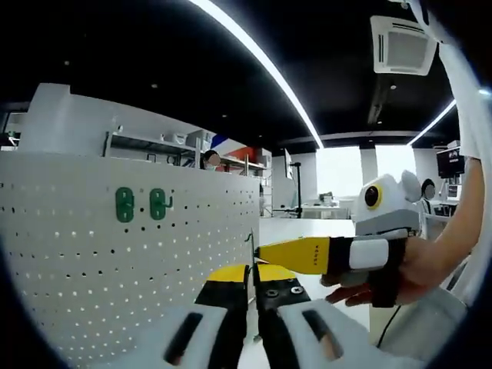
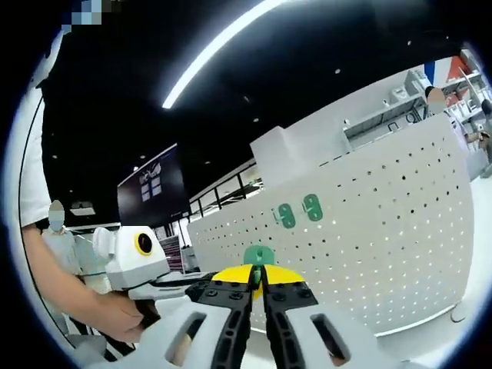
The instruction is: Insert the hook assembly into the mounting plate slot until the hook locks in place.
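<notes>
right gripper (image 2: pixel 259 286) fingers pinch a green hook (image 2: pixel 259 254), aimed at the pegboard (image 2: pixel 384 231) for insertion beside two mounted hooks (image 2: pixel 298 211). left gripper (image 1: pixel 251 283) fingers seem shut, apparently empty.

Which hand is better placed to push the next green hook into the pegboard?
Right. The right tool is shut on a green hook piece and faces the white pegboard. The left tool looks shut with nothing visible in it.

My right tongs (image 2: pixel 258 283) cover most of the green hook (image 2: pixel 259 255); I can't tell how its lower part sits.
</notes>
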Motion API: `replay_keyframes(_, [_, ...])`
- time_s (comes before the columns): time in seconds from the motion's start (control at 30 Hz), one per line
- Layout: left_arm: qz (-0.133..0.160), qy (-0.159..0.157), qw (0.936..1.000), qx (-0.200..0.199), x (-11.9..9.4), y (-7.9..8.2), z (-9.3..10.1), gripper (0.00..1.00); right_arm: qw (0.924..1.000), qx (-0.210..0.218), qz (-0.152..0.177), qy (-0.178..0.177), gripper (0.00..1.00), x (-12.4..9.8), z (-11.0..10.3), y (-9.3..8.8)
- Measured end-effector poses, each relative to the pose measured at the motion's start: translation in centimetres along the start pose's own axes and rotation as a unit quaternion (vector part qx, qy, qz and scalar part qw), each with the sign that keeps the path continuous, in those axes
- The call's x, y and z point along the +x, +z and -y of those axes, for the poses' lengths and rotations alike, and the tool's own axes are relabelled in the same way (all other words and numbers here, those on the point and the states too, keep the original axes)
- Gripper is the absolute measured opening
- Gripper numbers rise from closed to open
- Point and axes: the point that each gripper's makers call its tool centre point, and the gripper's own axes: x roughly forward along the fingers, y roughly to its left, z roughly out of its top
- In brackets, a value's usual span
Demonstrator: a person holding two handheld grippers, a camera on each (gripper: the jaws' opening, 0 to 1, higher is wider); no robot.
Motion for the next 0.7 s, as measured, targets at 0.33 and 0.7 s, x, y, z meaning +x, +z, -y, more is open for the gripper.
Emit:
replay_keyframes(0.33, [-0.002,0.004,1.0000,0.001,-0.1,-0.1,-0.2,0.02,1.0000,0.006,-0.004,-0.003,0.02,0.2,0.0,-0.2])
replay_keyframes(0.7, [-0.037,0.017,0.9992,-0.007,0.1,-1.6,-0.5,0.37,0.9999,0.007,-0.009,-0.009,0.00,0.1,0.3,-0.2])
